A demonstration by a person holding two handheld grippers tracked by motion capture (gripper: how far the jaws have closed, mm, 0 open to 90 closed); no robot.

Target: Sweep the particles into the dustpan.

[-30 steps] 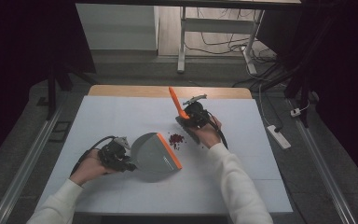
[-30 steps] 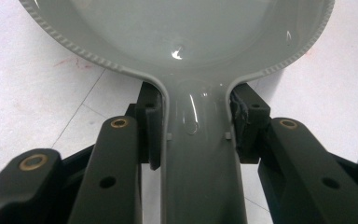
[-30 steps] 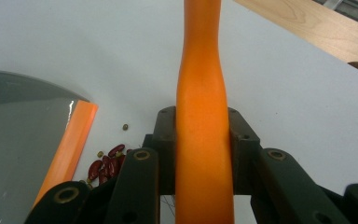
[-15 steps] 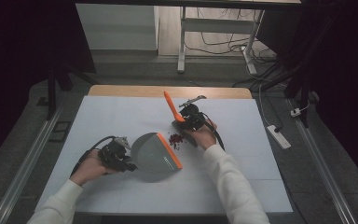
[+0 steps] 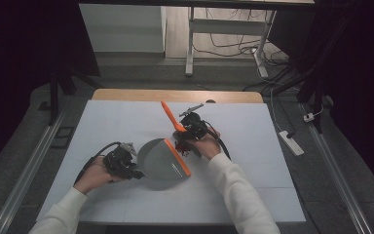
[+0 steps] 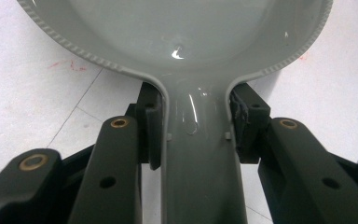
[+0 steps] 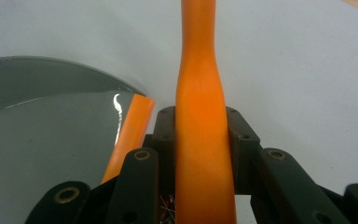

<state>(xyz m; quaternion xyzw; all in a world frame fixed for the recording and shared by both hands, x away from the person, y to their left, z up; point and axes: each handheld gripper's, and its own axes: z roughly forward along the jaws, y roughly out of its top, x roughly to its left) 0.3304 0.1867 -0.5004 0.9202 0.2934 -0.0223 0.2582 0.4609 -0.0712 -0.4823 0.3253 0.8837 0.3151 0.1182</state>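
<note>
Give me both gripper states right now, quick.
Left gripper: closed on the grey dustpan handle.
Right gripper: closed on the orange brush handle.

Lab/test bay: floor cables (image 5: 233, 46), floor rails (image 5: 27, 173), power strip (image 5: 290, 143).

White table (image 5: 253, 190): grey dustpan (image 5: 158, 162), dark red debris (image 5: 182, 147).

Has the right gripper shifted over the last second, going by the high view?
Yes. The right gripper, shut on the orange brush handle, has moved left and toward the person, closing on the grey dustpan, which stayed put under the left gripper.
</note>
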